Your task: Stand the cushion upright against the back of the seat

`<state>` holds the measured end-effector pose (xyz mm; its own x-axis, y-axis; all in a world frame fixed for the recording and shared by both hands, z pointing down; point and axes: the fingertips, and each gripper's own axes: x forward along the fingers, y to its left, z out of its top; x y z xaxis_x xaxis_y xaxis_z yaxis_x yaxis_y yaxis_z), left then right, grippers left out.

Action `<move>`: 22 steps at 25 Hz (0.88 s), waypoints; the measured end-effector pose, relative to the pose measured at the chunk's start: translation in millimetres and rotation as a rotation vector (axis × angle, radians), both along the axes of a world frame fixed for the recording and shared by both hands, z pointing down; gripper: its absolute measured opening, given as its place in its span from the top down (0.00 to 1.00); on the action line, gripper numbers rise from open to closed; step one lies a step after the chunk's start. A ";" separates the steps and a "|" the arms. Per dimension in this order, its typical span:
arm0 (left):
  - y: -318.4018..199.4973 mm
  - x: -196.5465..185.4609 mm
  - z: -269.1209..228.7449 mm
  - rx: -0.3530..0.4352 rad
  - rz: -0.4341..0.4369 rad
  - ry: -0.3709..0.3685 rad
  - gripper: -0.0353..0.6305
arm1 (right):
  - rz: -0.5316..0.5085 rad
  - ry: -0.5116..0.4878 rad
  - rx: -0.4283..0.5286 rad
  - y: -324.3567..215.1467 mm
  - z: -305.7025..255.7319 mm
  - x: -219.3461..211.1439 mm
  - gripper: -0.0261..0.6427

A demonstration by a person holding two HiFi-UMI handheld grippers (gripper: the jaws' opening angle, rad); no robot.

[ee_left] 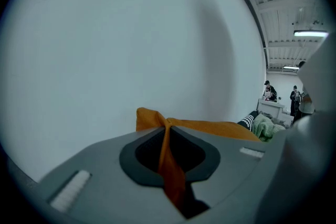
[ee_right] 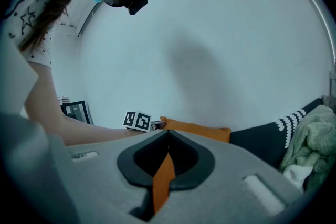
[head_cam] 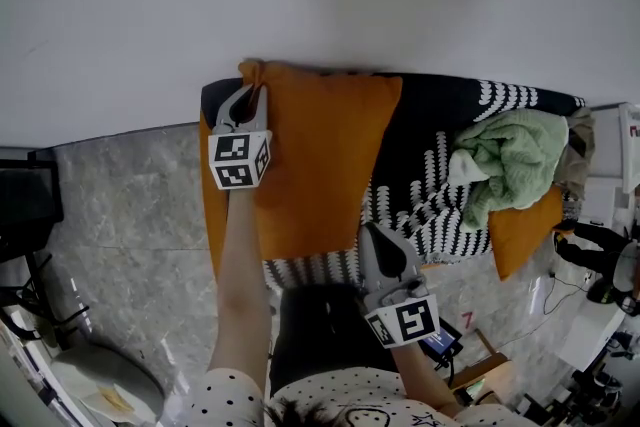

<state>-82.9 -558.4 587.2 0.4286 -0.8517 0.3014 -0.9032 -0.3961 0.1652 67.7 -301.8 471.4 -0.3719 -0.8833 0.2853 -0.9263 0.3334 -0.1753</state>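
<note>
Left claw [ee_left: 167, 127], right claw [ee_right: 167, 136] pinching cushion [head_cam: 320, 155], clear only in gripper views

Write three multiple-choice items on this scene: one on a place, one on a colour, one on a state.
1. Where, in the head view, do the left tongs grip the cushion?
A. its top left corner
B. its middle
C. its bottom right corner

2. What colour is the crumpled cloth on the sofa?
A. red
B. pale green
C. blue

3. What state are the right tongs in?
A. open and empty
B. shut on the cushion
C. shut on the cloth

Answers:
1 A: the head view shows them at that corner, and the left gripper view shows the orange corner between their jaws.
2 B: it looks pale green in the head view and the right gripper view.
3 B: the right gripper view shows orange fabric pinched between their closed jaws.
</note>
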 end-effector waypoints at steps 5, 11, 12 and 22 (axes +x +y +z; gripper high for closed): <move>3.1 -1.9 -4.5 0.004 0.004 0.009 0.85 | 0.003 0.000 0.000 4.6 -2.1 -2.4 0.97; 17.5 1.7 -17.6 0.035 0.031 0.012 0.76 | -0.002 -0.007 0.012 13.0 -5.0 -6.3 0.97; 21.8 3.8 -21.3 0.042 0.040 0.014 0.75 | -0.002 -0.007 0.014 14.1 -5.8 -6.9 0.97; 63.3 -4.5 -36.5 0.033 0.000 0.013 0.77 | -0.009 -0.014 0.061 22.9 -25.9 -8.5 0.97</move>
